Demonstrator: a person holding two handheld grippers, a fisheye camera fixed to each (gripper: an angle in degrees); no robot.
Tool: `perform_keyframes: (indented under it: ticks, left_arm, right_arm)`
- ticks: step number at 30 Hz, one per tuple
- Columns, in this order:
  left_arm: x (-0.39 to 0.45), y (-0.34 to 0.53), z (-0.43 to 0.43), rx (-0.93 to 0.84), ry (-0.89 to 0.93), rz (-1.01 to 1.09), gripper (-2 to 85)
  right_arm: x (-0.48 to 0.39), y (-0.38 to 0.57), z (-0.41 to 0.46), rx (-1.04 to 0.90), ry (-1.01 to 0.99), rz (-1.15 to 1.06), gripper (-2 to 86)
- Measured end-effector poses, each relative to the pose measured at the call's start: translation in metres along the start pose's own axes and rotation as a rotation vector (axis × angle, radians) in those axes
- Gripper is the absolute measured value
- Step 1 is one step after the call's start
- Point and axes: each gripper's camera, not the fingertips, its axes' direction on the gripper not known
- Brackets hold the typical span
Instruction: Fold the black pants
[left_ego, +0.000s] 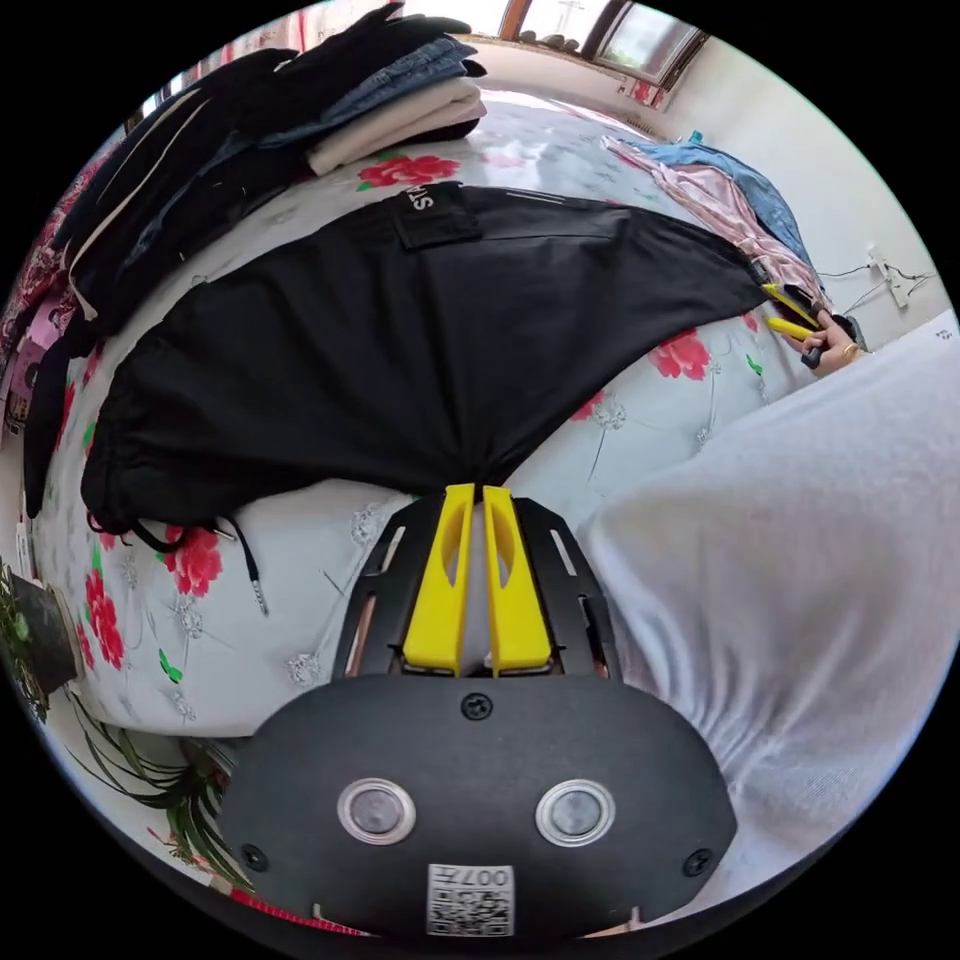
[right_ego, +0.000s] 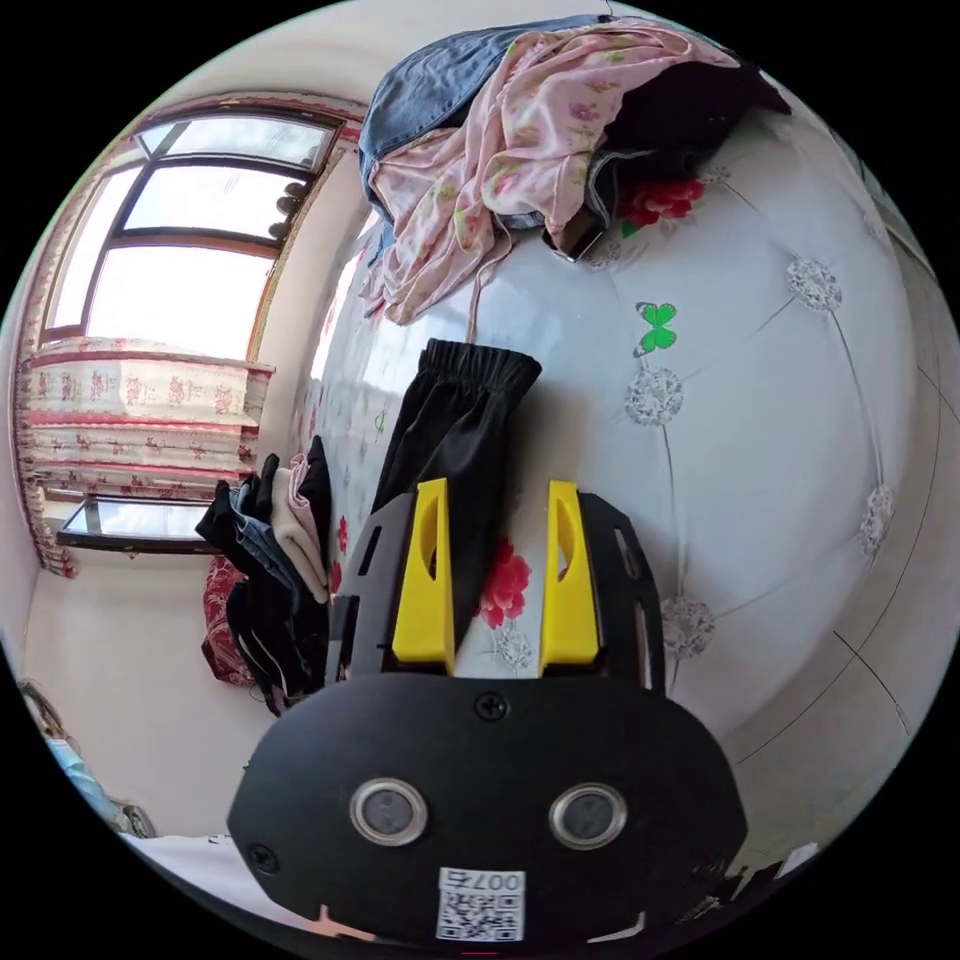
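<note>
the black pants (left_ego: 400, 350) are spread flat on the floral bed (left_ego: 320, 610), pinched at the crotch edge by the left gripper (left_ego: 478, 492) for folding, while the right gripper (right_ego: 497, 490) is held spread over the cuff.

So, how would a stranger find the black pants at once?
Start at the white bed cover with red flowers. The black pants lie spread flat across its middle, pinched by the left gripper. Unlike the folded clothes stack or the crumpled pink garment, they are unfolded.
</note>
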Motion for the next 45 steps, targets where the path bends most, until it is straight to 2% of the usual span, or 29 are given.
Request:
perform_keyframes:
  ticks: [6,14,17,20,22,23,25,27,29,31,34,36,39,44,45]
  left_arm:
    - [-0.029,-0.005,-0.003,-0.011,0.106,-0.053,1.9]
    - [-0.082,0.021,-0.036,0.11,0.197,-0.31,6.2]
    - [-0.12,0.048,-0.053,0.191,0.227,-0.48,7.0]
    - [-0.166,0.079,-0.068,0.209,0.134,-0.662,8.1]
    - [-0.205,0.102,-0.078,0.194,0.053,-0.786,9.1]
    - [-0.215,0.108,-0.081,0.208,0.057,-0.817,9.5]
    - [-0.255,0.133,-0.088,0.302,0.129,-0.959,11.5]
    - [-0.283,0.149,-0.088,0.396,0.23,-1.048,12.7]
    - [-0.305,0.161,-0.084,0.481,0.313,-1.106,13.8]
    - [-0.33,0.168,-0.075,0.536,0.382,-1.149,15.1]
    - [-0.353,0.173,-0.059,0.521,0.42,-1.21,14.3]
    - [-0.36,0.179,-0.056,0.531,0.422,-1.232,12.7]
    - [-0.364,0.185,-0.052,0.589,0.474,-1.17,6.6]
    - [-0.357,0.188,-0.06,0.727,0.553,-1.079,4.4]
    - [-0.35,0.181,-0.074,0.773,0.555,-1.0,4.4]
  right_arm:
    - [0.014,0.004,-0.002,0.059,-0.05,-0.013,9.8]
    - [0.038,0.013,0.03,0.112,-0.308,0.165,2.3]
    - [0.02,0.026,0.04,0.106,-0.403,0.196,0.2]
    - [-0.063,0.047,0.04,0.061,-0.365,-0.068,-0.2]
    - [-0.159,0.09,0.05,-0.017,-0.337,-0.373,-0.3]
    - [-0.184,0.107,0.053,-0.034,-0.334,-0.454,-0.2]
    - [-0.276,0.198,0.074,-0.13,-0.338,-0.767,0.1]
    - [-0.327,0.285,0.098,-0.208,-0.352,-0.972,0.8]
    - [-0.356,0.377,0.133,-0.307,-0.362,-1.119,2.0]
    - [-0.365,0.498,0.196,-0.528,-0.348,-1.258,3.4]
    - [-0.346,0.613,0.264,-0.811,-0.253,-1.346,4.4]
    - [-0.333,0.652,0.281,-0.903,-0.203,-1.417,4.9]
    - [-0.319,0.664,0.296,-0.907,-0.124,-1.453,5.9]
    - [-0.286,0.615,0.312,-0.816,-0.059,-1.249,7.3]
    - [-0.276,0.6,0.31,-0.764,-0.045,-1.204,7.5]
